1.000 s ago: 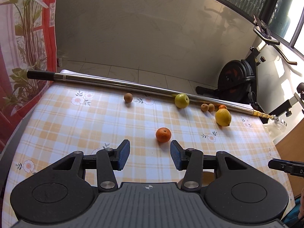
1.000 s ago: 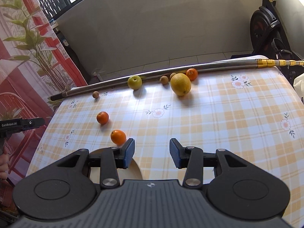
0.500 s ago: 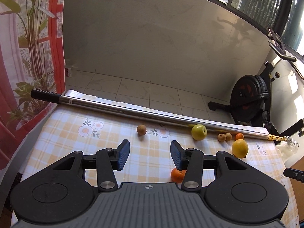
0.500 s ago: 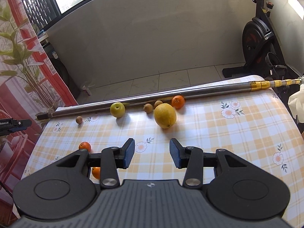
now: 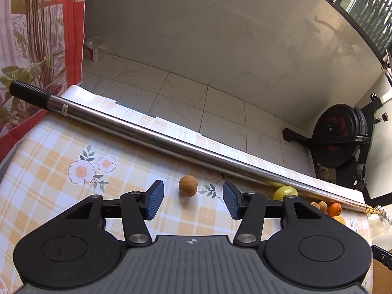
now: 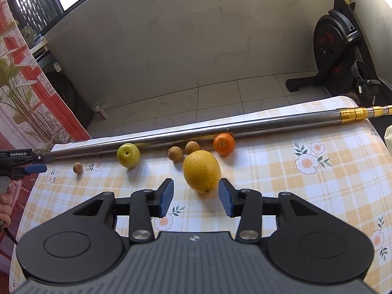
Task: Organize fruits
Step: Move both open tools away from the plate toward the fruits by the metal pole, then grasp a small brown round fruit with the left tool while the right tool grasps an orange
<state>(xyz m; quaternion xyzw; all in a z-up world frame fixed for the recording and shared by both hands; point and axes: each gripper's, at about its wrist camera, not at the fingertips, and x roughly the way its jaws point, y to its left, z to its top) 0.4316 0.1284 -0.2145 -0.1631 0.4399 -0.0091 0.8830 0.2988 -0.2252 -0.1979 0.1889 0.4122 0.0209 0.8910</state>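
Note:
On the checked tablecloth (image 5: 56, 152), a small brown fruit (image 5: 188, 186) lies just ahead of my left gripper (image 5: 192, 199), centred between its blue pads (image 5: 154, 201) without touching them; the jaws are opening. Further right lie a green apple (image 5: 285, 193) and an orange (image 5: 335, 209). My right gripper (image 6: 196, 197) stands open with a big lemon (image 6: 201, 171) right in front, its near end between the fingertips, pads apart from it. Behind the lemon sit an orange (image 6: 223, 144), two brown fruits (image 6: 175, 153), the apple (image 6: 128, 155) and the lone brown fruit (image 6: 78, 167).
A long steel pole (image 5: 171, 142) lies along the table's far edge, right behind the fruit row. Beyond it the table drops to a tiled floor (image 6: 220, 98). An exercise bike (image 6: 343, 39) stands at the right. The left gripper (image 6: 40, 163) and a hand (image 6: 5, 205) show at the right view's left edge.
Both grippers moved forward and down toward the far fruit row. The near tangerines dropped out of view. The left jaws widened around the small brown fruit; the right came up to the lemon.

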